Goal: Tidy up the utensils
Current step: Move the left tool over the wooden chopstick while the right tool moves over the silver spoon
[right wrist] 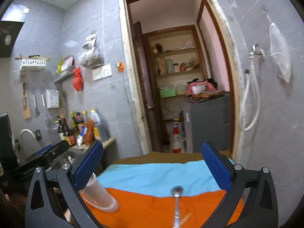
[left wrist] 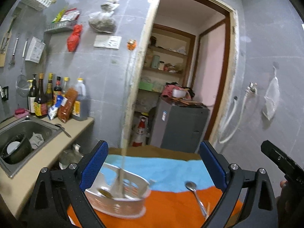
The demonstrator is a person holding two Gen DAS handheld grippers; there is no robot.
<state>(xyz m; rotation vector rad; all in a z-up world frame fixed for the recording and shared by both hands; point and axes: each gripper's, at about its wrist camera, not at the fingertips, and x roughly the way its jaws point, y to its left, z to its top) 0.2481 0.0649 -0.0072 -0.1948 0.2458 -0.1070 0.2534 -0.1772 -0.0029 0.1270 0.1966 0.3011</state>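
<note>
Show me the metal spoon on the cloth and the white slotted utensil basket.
Shiny metal spoon [left wrist: 191,186], left wrist view, on its bowl.
White slotted plastic utensil basket [left wrist: 121,205], left wrist view, on its front wall.

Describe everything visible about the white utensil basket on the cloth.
The white utensil basket is a curved plastic caddy with slotted walls and a flared base, standing upright on the orange part of the cloth, by its blue stripe. Chopsticks stand in it and a dark spoon bowl rests inside. Nothing grips it; motion blur hides finer detail.
</note>
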